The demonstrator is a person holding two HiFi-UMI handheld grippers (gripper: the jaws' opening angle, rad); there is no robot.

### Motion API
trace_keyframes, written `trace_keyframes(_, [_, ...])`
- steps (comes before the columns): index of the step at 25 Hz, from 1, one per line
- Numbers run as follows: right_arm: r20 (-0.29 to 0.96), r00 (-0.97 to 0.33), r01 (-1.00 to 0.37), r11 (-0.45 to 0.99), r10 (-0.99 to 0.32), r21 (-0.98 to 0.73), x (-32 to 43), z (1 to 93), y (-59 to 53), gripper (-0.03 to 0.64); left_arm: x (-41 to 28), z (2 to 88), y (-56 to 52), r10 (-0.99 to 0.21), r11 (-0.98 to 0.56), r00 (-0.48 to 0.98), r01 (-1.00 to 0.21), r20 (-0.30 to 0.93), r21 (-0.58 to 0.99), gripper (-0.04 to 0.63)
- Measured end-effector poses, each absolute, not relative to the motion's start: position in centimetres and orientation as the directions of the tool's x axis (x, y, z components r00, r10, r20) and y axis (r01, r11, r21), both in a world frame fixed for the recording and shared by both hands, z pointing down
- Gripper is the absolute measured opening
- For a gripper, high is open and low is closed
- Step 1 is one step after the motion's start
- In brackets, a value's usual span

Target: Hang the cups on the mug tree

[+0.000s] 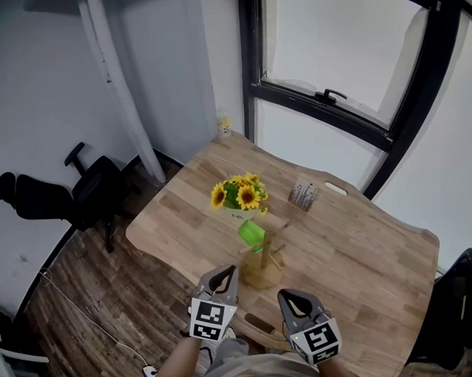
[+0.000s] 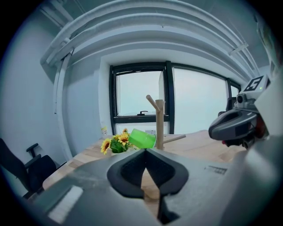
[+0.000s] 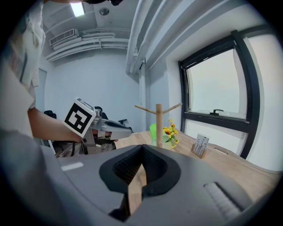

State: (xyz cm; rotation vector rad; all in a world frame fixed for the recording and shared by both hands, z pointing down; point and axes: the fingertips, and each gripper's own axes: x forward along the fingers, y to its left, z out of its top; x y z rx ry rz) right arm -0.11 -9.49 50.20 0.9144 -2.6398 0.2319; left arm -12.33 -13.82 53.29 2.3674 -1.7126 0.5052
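Observation:
A wooden mug tree (image 1: 263,262) stands near the table's front edge. A green cup (image 1: 251,234) hangs tilted on its left branch, and also shows in the left gripper view as the green cup (image 2: 141,138) beside the tree's post (image 2: 159,123). My left gripper (image 1: 223,277) hovers just in front of the tree's base, its jaws shut with nothing between them (image 2: 145,150). Right of it my right gripper (image 1: 291,299) is also shut and empty (image 3: 142,147). It looks at the tree (image 3: 158,124) from the side.
A pot of sunflowers (image 1: 238,194) stands just behind the tree. A small card holder (image 1: 303,195) sits toward the window, and a little bottle (image 1: 225,128) at the table's far corner. Black office chairs (image 1: 74,196) stand on the floor to the left.

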Motion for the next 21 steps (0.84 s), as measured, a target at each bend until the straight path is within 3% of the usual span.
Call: trace_keyframes(21, [0.378,-0.747,-0.606,0.794,-0.547,-0.050,-0.2,50.1,-9.4,0.000,-11.4,52.1,-13.6,-0.872,-0.342,0.334,-0.939,0.357,0.043,0.005])
